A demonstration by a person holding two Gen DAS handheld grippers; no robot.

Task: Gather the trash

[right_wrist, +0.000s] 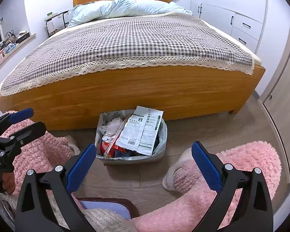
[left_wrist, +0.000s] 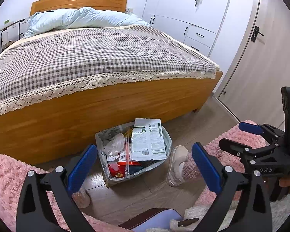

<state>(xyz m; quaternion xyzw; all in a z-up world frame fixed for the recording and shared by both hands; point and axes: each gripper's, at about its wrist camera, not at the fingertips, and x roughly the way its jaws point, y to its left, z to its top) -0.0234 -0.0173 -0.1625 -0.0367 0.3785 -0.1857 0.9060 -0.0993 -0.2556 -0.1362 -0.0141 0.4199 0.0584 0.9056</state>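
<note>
The bin sits on the floor right against the bed footboard, so nothing gets in from behind. Its mouth is mostly blocked: a big white packet stands up out of it and crumpled plastic fills the left side, with little open room between. In front, bare floor leaves a clear lane toward the bin. That lane is hemmed by a slippered foot just right of the bin and pink fluffy legs on both sides. The left gripper and right gripper both hang wide open above this gap, well short of the bin. A chair edge sits underneath.
</note>
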